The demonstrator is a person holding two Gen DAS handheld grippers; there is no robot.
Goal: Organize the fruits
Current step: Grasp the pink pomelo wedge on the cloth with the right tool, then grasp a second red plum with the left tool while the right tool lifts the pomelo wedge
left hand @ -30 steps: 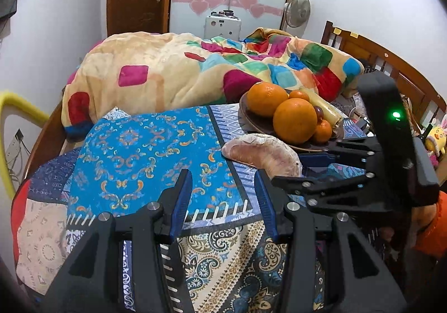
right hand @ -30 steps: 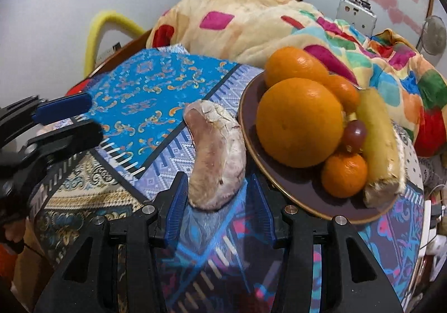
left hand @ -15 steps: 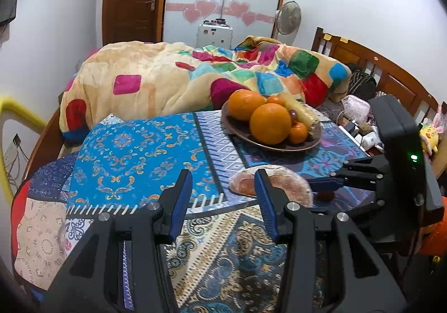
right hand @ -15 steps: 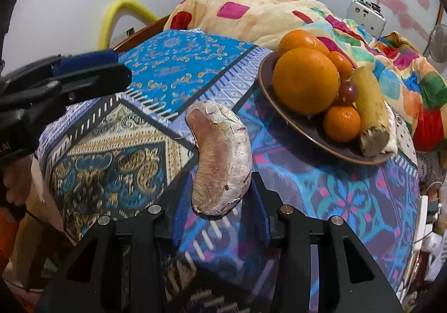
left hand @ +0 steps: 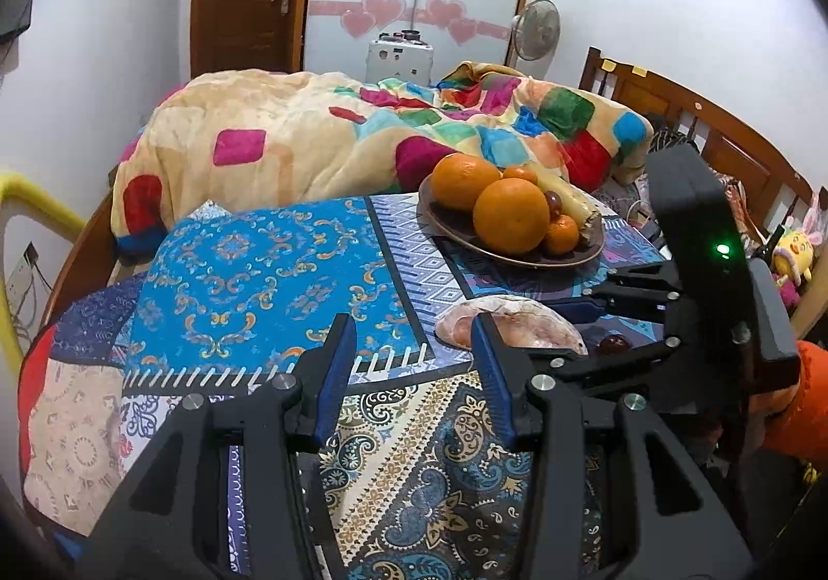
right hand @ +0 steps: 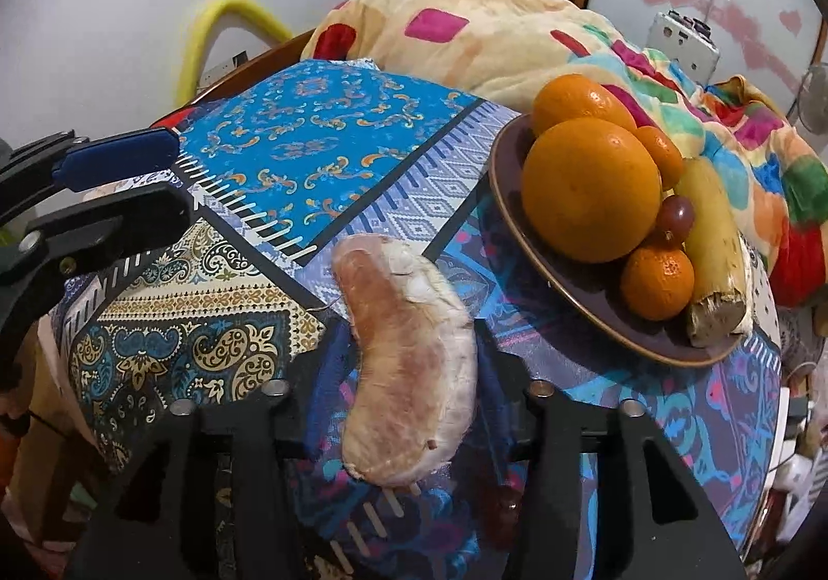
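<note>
I'm gripping the pomelo wedge (right hand: 409,362) w/ my right gripper (right hand: 409,368), jaws pressing both sides, above the counter (right hand: 248,300), just left of the fruit plate (right hand: 579,300). Left gripper (left hand: 411,368) is hovering open, holding nothing.

The black left gripper (left hand: 414,368) with blue finger pads hovers spread wide, holding nothing. The matching right gripper (right hand: 409,368) is clamped on a pale pink curved fruit piece (right hand: 409,357).
</note>
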